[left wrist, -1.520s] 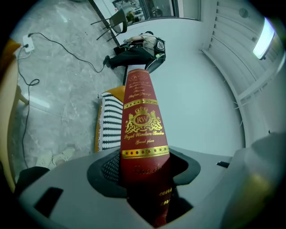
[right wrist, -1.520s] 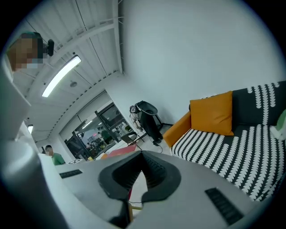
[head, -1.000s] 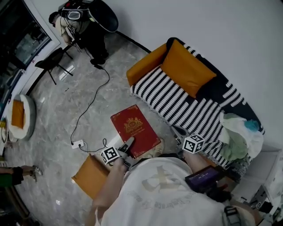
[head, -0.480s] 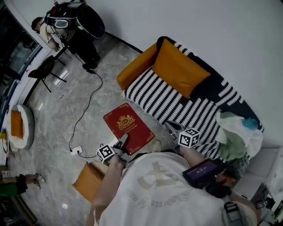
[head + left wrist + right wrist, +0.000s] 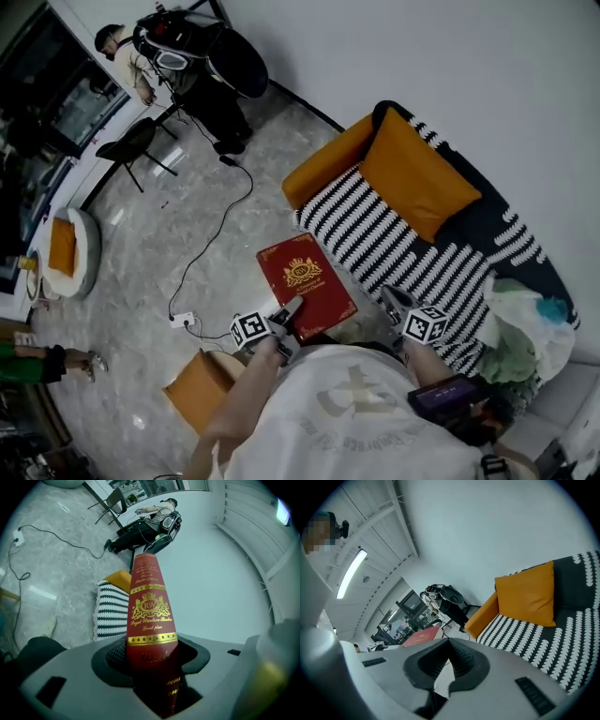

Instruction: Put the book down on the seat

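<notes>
A red book (image 5: pixel 307 285) with gold print is held flat above the floor, just in front of the sofa. My left gripper (image 5: pixel 286 314) is shut on its near edge. In the left gripper view the book (image 5: pixel 150 606) rises up out of the jaws of the left gripper (image 5: pixel 152 656). The black-and-white striped seat (image 5: pixel 394 248) lies to the right of the book, with an orange cushion (image 5: pixel 417 173) against the backrest. My right gripper (image 5: pixel 394 302) hovers at the seat's front edge, shut and holding nothing. The right gripper view shows the right gripper (image 5: pixel 449 643), the book (image 5: pixel 423 635) and the seat (image 5: pixel 525 634).
A pile of light clothes (image 5: pixel 525 328) fills the sofa's right end. An orange box (image 5: pixel 202 389) stands on the floor by my left arm. A power strip (image 5: pixel 183 320) with a black cable lies on the tiles. A black chair (image 5: pixel 136 150) and a person (image 5: pixel 127 56) are far off.
The head view has swung, so the sofa and floor sit differently in the picture. The book stays in my left gripper, in front of the sofa. The right gripper stays by the seat's edge.
</notes>
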{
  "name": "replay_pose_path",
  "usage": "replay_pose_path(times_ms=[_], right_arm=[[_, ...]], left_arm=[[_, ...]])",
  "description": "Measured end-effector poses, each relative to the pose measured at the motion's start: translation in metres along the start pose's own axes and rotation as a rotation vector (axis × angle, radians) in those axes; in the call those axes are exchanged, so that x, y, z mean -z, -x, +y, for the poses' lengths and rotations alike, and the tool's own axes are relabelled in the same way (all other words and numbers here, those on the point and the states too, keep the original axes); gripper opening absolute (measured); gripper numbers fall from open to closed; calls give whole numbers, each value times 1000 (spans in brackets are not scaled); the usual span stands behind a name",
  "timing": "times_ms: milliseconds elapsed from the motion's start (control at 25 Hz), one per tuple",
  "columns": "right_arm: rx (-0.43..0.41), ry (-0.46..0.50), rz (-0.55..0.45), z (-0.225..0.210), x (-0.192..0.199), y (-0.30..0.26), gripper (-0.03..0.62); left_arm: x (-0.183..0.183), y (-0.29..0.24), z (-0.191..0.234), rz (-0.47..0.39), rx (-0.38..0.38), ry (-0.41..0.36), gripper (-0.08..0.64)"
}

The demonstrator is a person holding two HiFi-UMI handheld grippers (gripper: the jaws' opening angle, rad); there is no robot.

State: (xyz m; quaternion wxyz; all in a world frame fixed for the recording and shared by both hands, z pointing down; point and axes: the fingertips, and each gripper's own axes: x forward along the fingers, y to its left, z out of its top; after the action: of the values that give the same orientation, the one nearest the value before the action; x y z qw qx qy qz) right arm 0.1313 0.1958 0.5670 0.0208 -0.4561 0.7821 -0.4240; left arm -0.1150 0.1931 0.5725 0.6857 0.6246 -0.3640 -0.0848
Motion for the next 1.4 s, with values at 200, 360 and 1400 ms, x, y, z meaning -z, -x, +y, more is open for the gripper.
replay_pose_path(times_ms=[200, 360, 1400], right_arm=[[10, 8, -9, 4, -14, -27, 15], [27, 32, -29, 8, -41, -55, 15], [278, 25, -51, -14, -116, -155, 15]], left_arm=[[-27, -3, 2, 9, 6, 17, 241], [-62, -24, 3, 38, 16, 12, 241], [-190, -162, 7, 309, 25, -15, 239]])
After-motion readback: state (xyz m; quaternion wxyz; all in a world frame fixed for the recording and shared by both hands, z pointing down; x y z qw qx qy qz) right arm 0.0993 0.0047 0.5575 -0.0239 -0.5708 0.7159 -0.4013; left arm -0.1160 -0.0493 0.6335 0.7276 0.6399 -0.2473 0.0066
